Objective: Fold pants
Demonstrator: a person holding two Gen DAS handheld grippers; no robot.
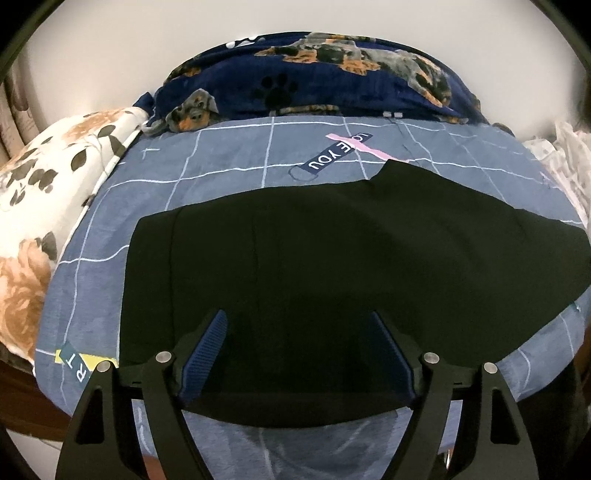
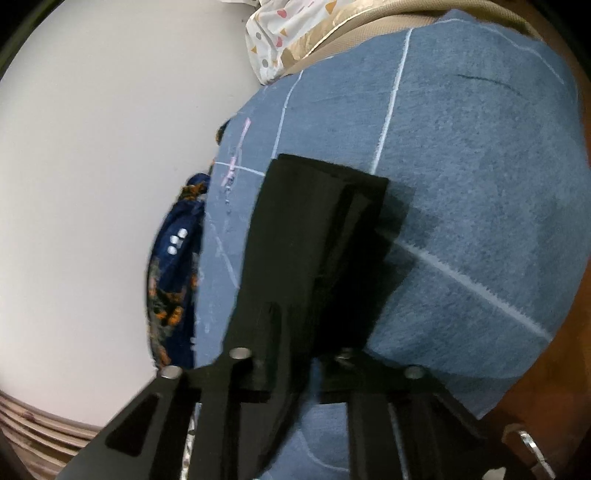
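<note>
Black pants (image 1: 332, 240) lie flat on the blue checked bedsheet (image 1: 221, 158), their near edge reaching under my left gripper (image 1: 301, 339). That gripper stands open above the cloth, its blue pads (image 1: 212, 347) wide apart and pressing on nothing. In the right wrist view, a folded strip of the black pants (image 2: 314, 221) runs from my right gripper (image 2: 291, 347) out over the bedsheet (image 2: 461, 166). The right gripper is shut on that end of the pants, and the cloth hides its fingertips.
A navy dog-print blanket (image 1: 314, 74) is bunched along the far side of the bed against a white wall. A floral pillow (image 1: 48, 184) lies at the left. A white dotted cloth (image 2: 280, 33) sits at the bed's far end. The wooden bed frame (image 2: 554, 369) edges the mattress.
</note>
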